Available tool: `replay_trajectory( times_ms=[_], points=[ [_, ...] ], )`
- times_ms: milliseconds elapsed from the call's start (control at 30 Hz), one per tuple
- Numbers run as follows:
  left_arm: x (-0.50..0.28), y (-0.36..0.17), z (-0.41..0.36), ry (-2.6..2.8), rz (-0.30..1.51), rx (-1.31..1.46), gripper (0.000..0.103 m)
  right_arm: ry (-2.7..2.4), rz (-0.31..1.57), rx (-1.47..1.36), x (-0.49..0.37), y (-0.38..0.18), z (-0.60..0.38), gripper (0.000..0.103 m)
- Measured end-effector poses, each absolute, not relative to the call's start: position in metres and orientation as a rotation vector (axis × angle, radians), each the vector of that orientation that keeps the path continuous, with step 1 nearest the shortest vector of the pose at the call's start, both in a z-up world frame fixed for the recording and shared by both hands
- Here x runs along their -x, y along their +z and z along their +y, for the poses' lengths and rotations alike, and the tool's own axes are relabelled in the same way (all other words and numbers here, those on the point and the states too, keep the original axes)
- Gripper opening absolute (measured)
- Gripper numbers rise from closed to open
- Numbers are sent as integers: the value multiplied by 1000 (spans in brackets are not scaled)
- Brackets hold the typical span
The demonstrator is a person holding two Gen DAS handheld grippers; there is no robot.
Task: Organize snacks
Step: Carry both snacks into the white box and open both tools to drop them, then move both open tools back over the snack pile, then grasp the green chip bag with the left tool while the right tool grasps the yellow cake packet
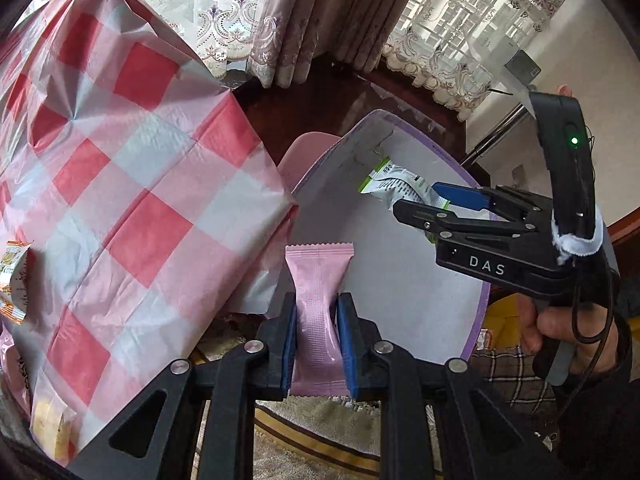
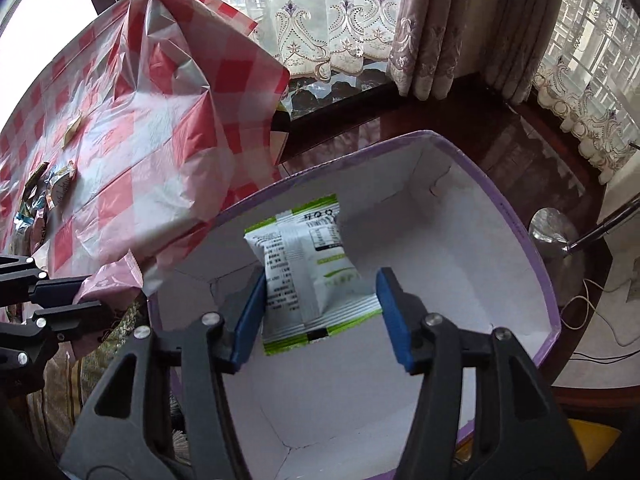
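My left gripper (image 1: 317, 332) is shut on a pink snack packet (image 1: 318, 300) and holds it upright at the near rim of a purple-edged white box (image 1: 400, 300). My right gripper (image 2: 320, 316) is over the box (image 2: 460, 248) with its jaws apart. A white-and-green snack packet (image 2: 312, 268) sits between its fingers, touching the left pad; whether it is falling or still resting there is unclear. In the left wrist view the right gripper (image 1: 424, 200) and the white-and-green packet (image 1: 394, 182) show above the box. In the right wrist view the left gripper's fingers (image 2: 60, 300) show at the left edge.
A table with a red-and-white checked cloth (image 1: 120, 200) stands left of the box. Several loose snack packets (image 2: 48, 188) lie on it; an orange packet (image 1: 14, 280) lies near its edge. A dark wooden window ledge (image 2: 440, 120) and curtains lie behind.
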State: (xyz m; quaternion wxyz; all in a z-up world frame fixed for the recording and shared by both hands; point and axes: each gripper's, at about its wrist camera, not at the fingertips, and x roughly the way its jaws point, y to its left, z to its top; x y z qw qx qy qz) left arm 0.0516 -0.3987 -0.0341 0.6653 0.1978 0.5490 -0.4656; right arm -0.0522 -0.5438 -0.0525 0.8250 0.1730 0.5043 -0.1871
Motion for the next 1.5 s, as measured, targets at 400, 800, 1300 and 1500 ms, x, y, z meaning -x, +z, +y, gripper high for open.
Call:
replay_trajectory(
  times_ms=[400,800,1300,1500],
  points=[
    [-49,30,-371,-855,860,-355,74,-489,938,-266,51,-13,-532,81],
    [-56,108,-192,-498,453,-195,86,-423,669,-87,14,65,-455,91],
    [-93,32,41,-193,899,81,86,-17,904,15,-56,26,-293,91],
    [-104,-6,72,-141,1100,129,81,105,1031,73,-72,-3,-252,91]
  ],
)
